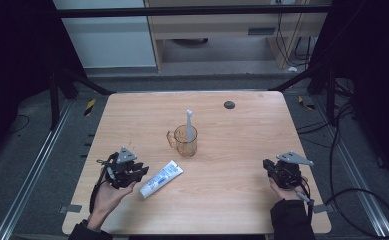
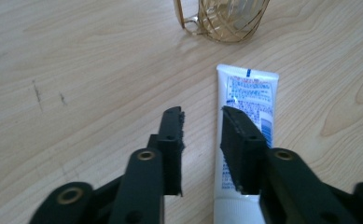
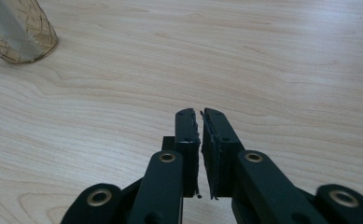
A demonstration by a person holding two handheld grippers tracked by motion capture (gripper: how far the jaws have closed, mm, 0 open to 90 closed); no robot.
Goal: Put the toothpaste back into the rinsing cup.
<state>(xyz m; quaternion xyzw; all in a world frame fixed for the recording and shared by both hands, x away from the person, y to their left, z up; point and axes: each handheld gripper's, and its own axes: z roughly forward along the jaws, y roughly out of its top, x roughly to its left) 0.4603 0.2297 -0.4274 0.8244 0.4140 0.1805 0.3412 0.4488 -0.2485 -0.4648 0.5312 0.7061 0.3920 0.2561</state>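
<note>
A white toothpaste tube (image 1: 161,178) with blue print lies flat near the table's front left. My left gripper (image 1: 141,172) hovers just left of it, held in a hand. In the left gripper view the tube (image 2: 251,91) runs under the right-hand jaw, and my left gripper (image 2: 200,114) is open with only bare wood in the gap. A clear amber cup (image 1: 186,142) with a handle stands mid-table, holding a white toothbrush (image 1: 189,122) upright. My right gripper (image 1: 267,165) rests at the front right, far from both. Its jaws (image 3: 200,114) are all but together with nothing between them.
The wooden table (image 1: 242,130) has a small black round cap (image 1: 229,104) set in near its far edge. The cup's base (image 2: 226,21) is just beyond the tube, and the cup (image 3: 18,32) is at the upper left of the right gripper view. Cables trail on the floor at right.
</note>
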